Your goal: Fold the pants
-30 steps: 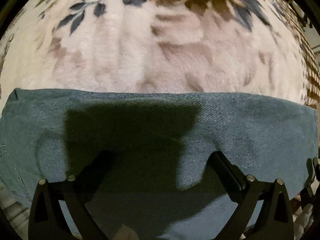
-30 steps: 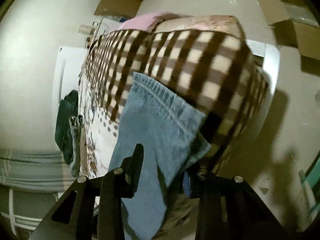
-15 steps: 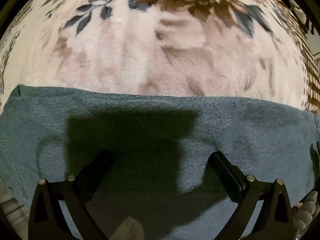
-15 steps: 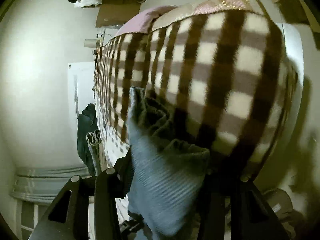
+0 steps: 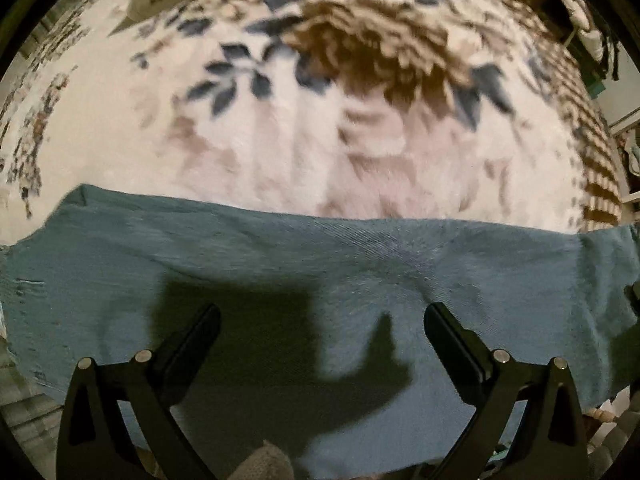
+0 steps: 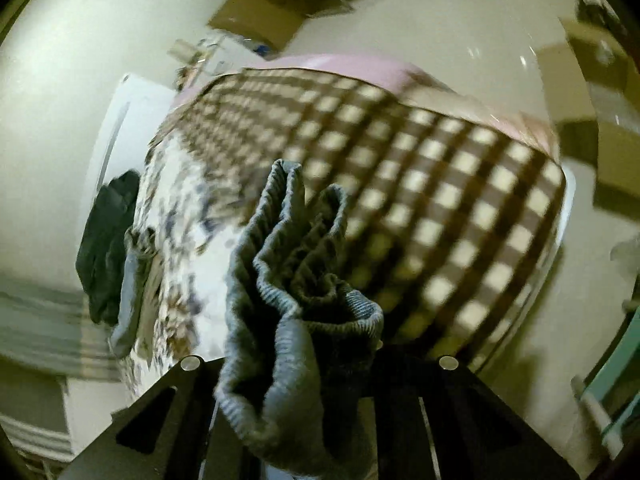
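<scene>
Right jaws: the right gripper (image 6: 304, 360) has just been closing and is clenched on a bunched fold of the blue-grey denim pants (image 6: 288, 288); its fingertips are buried under the cloth and cannot be seen.
Cloth at the right jaws: the hemmed edge stands up in ridges above the black frame, with more denim hanging down in front of it, cut off at the bottom of the view.
Left jaws: the left gripper (image 5: 322, 320) stands released, its two black fingers (image 5: 188, 340) wide apart over the flat denim, nothing between them; whether the tips touch the cloth cannot be told.
Pants under the left jaws: the pants (image 5: 320, 264) lie as a flat band across the view, with the gripper's shadow on them; both ends run out of the picture.
Bed cover: a plush cream blanket with brown and dark blue flowers (image 5: 280, 128) lies beyond the far edge of the denim, blurred.
Checked cover: a brown-and-cream checked blanket (image 6: 440, 200) lies behind the raised fold, with a pink layer (image 6: 340, 66) showing past its far edge.
Far left of the right view: dark clothing (image 6: 108, 240) hangs over the bed's side, too blurred to name.
Bottom edge, left view: a pale, knit-textured patch (image 5: 264, 464) between the fingers, cut off, cannot be identified.
</scene>
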Demonstrator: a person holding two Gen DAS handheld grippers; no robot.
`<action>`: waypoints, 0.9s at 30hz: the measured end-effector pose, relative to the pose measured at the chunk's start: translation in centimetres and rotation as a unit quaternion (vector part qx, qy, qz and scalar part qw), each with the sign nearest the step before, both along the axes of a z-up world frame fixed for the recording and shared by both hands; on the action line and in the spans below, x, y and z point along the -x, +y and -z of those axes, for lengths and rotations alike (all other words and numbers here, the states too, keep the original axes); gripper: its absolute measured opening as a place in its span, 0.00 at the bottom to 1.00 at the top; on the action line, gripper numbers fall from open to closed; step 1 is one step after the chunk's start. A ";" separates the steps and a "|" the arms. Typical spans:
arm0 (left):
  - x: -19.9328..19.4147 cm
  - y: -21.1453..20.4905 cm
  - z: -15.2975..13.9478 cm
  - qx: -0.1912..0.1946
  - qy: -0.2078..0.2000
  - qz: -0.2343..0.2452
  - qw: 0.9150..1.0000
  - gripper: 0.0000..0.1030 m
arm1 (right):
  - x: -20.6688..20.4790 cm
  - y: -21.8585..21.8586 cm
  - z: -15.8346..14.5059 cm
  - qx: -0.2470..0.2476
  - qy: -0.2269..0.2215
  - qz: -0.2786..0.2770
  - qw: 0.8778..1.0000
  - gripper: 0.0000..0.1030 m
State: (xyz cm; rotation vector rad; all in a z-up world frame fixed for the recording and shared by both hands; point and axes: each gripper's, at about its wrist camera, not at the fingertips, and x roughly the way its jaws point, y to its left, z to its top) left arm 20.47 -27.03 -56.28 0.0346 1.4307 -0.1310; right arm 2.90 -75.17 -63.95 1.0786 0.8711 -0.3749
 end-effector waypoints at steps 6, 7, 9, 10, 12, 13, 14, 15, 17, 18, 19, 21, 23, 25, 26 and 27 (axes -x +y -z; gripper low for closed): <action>0.7 4.2 -3.7 0.021 -0.013 -0.017 1.000 1.00 | -0.8 6.8 -6.7 0.031 -0.033 -0.053 0.998 0.11; 0.9 5.2 -4.3 0.024 -0.015 -0.024 0.999 1.00 | -0.7 8.3 -7.3 0.031 -0.038 -0.064 0.997 0.11; 1.3 7.8 -5.5 0.031 -0.018 -0.039 0.999 1.00 | -1.7 12.2 -8.9 0.032 -0.049 -0.096 0.994 0.11; 1.5 9.0 -6.0 0.033 -0.020 -0.047 0.998 1.00 | -2.0 13.6 -9.2 0.033 -0.051 -0.107 0.992 0.11; 1.6 11.5 -6.9 0.034 -0.024 -0.067 0.997 1.00 | -3.0 18.1 -9.5 0.025 -0.057 -0.145 0.987 0.11; 1.9 13.3 -7.2 0.035 -0.026 -0.081 0.996 1.00 | -3.4 20.1 -9.3 0.020 -0.057 -0.161 0.985 0.11; 2.1 14.4 -7.4 0.034 -0.026 -0.091 0.995 1.00 | -3.8 21.8 -9.2 0.017 -0.056 -0.175 0.983 0.11; 2.4 16.1 -7.6 0.034 -0.025 -0.106 0.994 1.00 | -4.1 23.5 -8.8 0.013 -0.056 -0.190 0.980 0.11; 3.0 19.8 -7.7 0.032 -0.021 -0.136 0.990 1.00 | -4.9 28.2 -7.6 0.006 -0.049 -0.227 0.973 0.11; 3.5 21.9 -7.5 0.027 -0.017 -0.155 0.987 1.00 | -5.0 30.3 -7.0 0.003 -0.047 -0.242 0.969 0.10; 3.8 23.2 -7.3 0.024 -0.015 -0.166 0.986 1.00 | -5.4 32.2 -6.1 0.004 -0.043 -0.258 0.965 0.10; 4.4 25.9 -6.6 0.016 -0.009 -0.189 0.982 1.00 | -5.7 36.0 -4.6 0.010 -0.035 -0.289 0.957 0.10; 5.1 28.1 -5.9 0.008 0.000 -0.207 0.978 1.00 | -6.1 39.2 -3.1 0.015 -0.025 -0.315 0.949 0.10; 5.7 30.2 -5.1 0.002 0.005 -0.223 0.975 1.00 | -6.6 42.2 -1.2 0.017 -0.013 -0.340 0.940 0.10; 5.9 30.6 -5.0 -0.001 0.006 -0.226 0.974 1.00 | -6.7 44.0 -0.2 0.018 -0.004 -0.353 0.935 0.10; 6.2 31.4 -4.8 -0.003 0.006 -0.232 0.973 1.00 | -6.7 45.6 0.9 0.020 0.005 -0.365 0.931 0.10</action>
